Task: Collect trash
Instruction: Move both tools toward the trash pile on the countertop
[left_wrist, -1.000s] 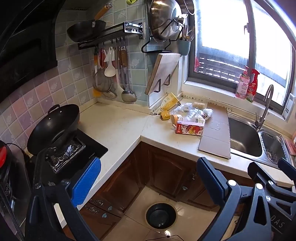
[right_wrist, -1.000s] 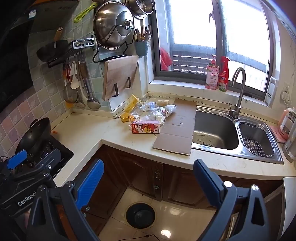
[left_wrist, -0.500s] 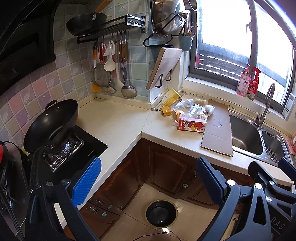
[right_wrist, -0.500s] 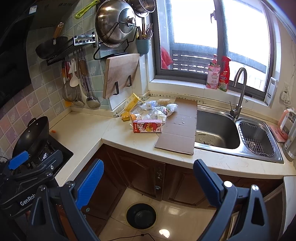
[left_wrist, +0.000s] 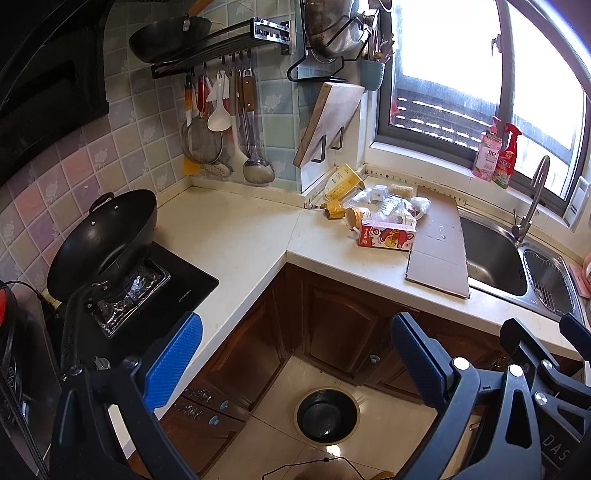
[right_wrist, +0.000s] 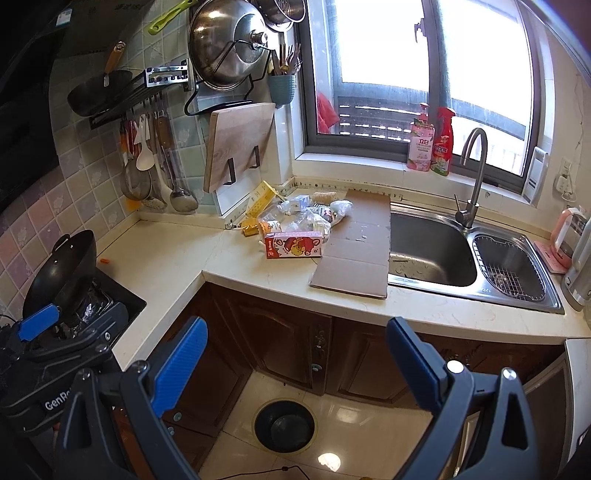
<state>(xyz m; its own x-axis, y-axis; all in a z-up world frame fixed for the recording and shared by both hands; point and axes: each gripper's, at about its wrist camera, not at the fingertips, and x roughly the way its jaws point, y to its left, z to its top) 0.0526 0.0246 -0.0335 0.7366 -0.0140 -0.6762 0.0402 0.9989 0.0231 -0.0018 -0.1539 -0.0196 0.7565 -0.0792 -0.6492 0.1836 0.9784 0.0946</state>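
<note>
A heap of trash lies in the counter corner: a red carton (left_wrist: 386, 236) (right_wrist: 293, 246) in front, crumpled plastic bags (left_wrist: 400, 208) (right_wrist: 314, 216), a yellow box (left_wrist: 341, 181) (right_wrist: 263, 195) against the wall, and a flat cardboard sheet (left_wrist: 439, 243) (right_wrist: 360, 245) beside the sink. A round black bin (left_wrist: 327, 413) (right_wrist: 284, 424) stands on the floor below. My left gripper (left_wrist: 295, 360) and right gripper (right_wrist: 297, 360) both hang open and hold nothing, well short of the counter, above the floor.
A black wok (left_wrist: 101, 242) sits on the stove at the left. The steel sink (right_wrist: 432, 251) and tap (right_wrist: 471, 177) are to the right. Brown cabinet doors (right_wrist: 291, 343) run under the counter. Utensils and a cutting board (right_wrist: 238, 144) hang on the tiled wall.
Both views have crept slightly closer to the counter and shifted a little; the trash sits a bit lower in the left wrist frame. Both grippers stay open.
</note>
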